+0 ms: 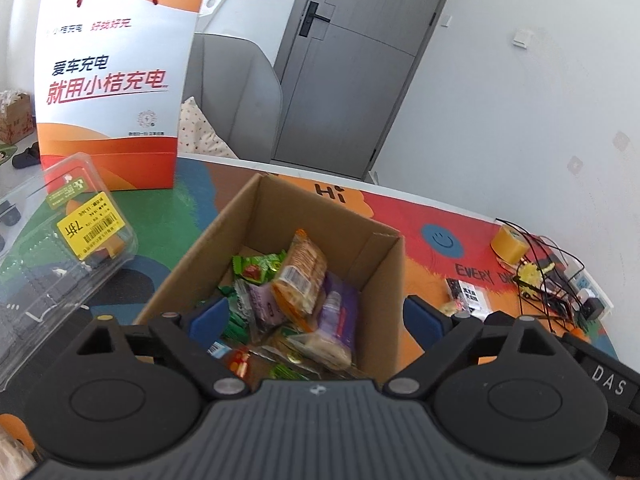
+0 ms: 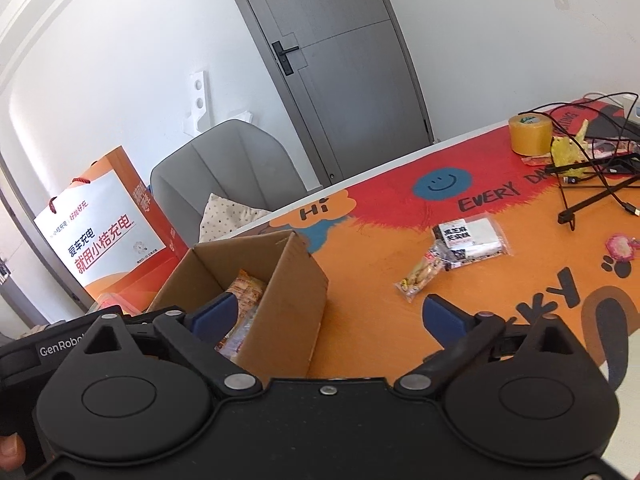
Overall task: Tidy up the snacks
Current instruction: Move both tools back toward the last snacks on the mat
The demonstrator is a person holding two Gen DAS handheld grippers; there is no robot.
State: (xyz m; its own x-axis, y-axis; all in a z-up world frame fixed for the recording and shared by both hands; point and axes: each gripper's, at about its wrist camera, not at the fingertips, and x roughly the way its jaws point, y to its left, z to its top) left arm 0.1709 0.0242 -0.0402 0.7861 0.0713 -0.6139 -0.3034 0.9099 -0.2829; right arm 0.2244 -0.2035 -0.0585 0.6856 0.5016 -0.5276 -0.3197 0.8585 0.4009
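An open cardboard box [image 1: 380, 252] stands on the colourful table mat and holds several snack packets: an orange cracker pack [image 1: 300, 280], purple packs [image 1: 340, 312] and green ones [image 1: 256, 268]. My left gripper [image 1: 316, 316] hangs over the box's near side, jaws wide open, nothing between them. In the right wrist view the same box [image 2: 288, 300] is at lower left. My right gripper [image 2: 332, 312] is open and empty, straddling the box's right wall. Two loose snacks lie on the mat beyond it: a black-and-white packet [image 2: 472, 236] and a small clear-wrapped biscuit pack [image 2: 420, 276].
A white-and-orange paper bag [image 1: 112, 92] stands behind the box. A clear plastic clamshell [image 1: 52, 248] with a yellow sticker lies left. Yellow tape roll [image 2: 530, 134], tangled black cables [image 2: 592, 184] and a pink item [image 2: 622, 246] crowd the right. A grey chair [image 2: 224, 172] sits past the table edge.
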